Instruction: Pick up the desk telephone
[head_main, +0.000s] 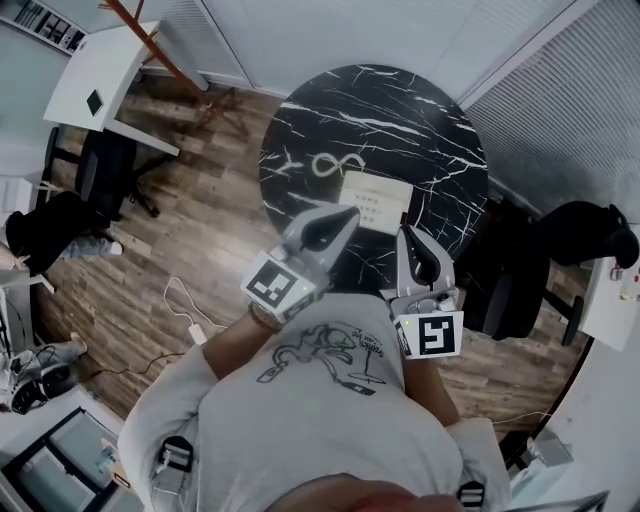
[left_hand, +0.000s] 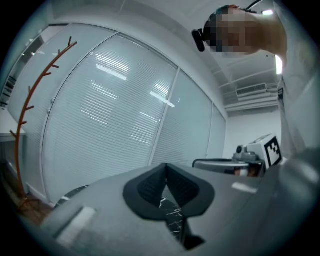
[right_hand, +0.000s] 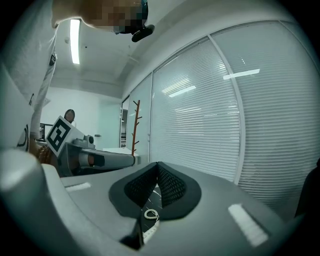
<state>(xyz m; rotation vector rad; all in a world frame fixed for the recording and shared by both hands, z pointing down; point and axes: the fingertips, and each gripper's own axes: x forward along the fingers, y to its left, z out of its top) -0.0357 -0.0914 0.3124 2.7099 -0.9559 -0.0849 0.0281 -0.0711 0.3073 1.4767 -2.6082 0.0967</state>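
Because both grippers overlap its near edge in the head view, the desk telephone shows only in part, pale and blurred, on the round black marble table. A looped cord lies to its left. The left gripper and right gripper are held roughly level (side by side, at the table's near rim), each with its jaws pressed together on nothing.

**Round black marble desk bearing one telephone**

A round desk of black, white-veined marble is seen standing on a wood-plank floor. A white desk telephone is laid just off centre toward 6 o'clock, and its coiled cord is looped out toward 9 o'clock.
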